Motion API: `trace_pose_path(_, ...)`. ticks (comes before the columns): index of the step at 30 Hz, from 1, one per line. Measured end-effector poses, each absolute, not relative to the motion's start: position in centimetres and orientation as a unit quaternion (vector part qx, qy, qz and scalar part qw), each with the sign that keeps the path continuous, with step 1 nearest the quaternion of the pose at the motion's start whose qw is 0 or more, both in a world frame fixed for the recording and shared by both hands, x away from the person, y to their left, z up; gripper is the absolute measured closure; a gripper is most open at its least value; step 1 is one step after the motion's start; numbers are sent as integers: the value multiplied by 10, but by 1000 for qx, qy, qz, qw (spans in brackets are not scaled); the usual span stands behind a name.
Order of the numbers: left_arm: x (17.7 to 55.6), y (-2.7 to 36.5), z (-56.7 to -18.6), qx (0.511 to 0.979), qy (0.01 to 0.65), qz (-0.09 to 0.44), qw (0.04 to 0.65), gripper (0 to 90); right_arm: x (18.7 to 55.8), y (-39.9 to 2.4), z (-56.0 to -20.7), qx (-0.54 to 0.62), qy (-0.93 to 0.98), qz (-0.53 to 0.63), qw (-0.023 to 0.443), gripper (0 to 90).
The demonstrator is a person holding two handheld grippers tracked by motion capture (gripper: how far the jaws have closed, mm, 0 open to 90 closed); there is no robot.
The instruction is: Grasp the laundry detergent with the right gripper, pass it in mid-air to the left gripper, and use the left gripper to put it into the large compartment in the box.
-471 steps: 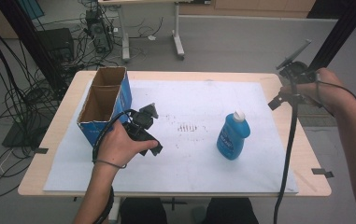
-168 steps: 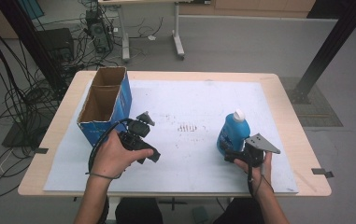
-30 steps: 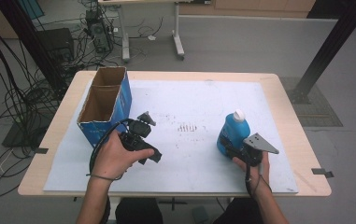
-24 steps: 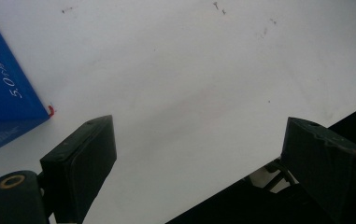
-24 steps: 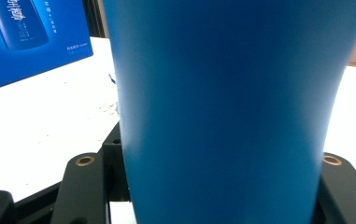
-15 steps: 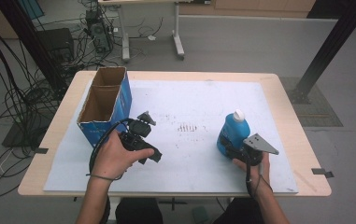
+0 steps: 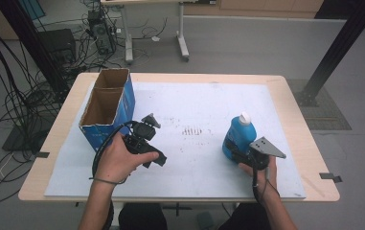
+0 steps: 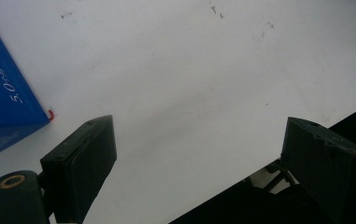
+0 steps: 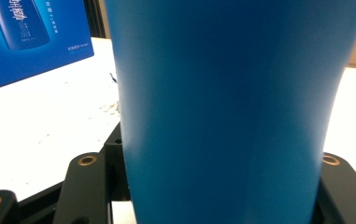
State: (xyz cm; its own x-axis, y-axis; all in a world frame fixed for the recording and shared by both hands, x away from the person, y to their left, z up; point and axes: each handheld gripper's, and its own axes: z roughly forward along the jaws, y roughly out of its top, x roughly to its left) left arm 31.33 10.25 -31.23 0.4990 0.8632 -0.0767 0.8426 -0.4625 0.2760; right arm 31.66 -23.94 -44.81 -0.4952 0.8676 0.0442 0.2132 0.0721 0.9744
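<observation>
Blue bottle (image 7: 237, 136) stands upright, clenched in our right gripper (image 7: 241, 154), well right of the box (image 7: 106, 112); left gripper (image 7: 146, 125) released.

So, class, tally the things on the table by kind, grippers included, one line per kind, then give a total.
Blue bottle: 1
Blue cardboard box: 1
White sheet covering the table: 1
Grippers: 2, the left gripper and the right gripper
Total: 5
</observation>
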Motion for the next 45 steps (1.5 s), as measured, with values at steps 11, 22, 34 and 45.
trace_pose_path(11, 314, 102, -313, 855, 498, 37, 141, 108, 317, -240, -449, 401, 669, 549, 300, 412)
trace_pose_path(22, 314, 102, -313, 855, 498, 36, 142, 107, 317, -240, -449, 401, 668, 550, 300, 413)
trace_pose_path(34, 315, 101, -311, 856, 495, 38, 145, 106, 316, -240, -449, 402, 668, 550, 300, 413)
trace_pose_path(45, 314, 102, -311, 853, 499, 39, 146, 107, 316, -240, -449, 402, 668, 550, 300, 414)
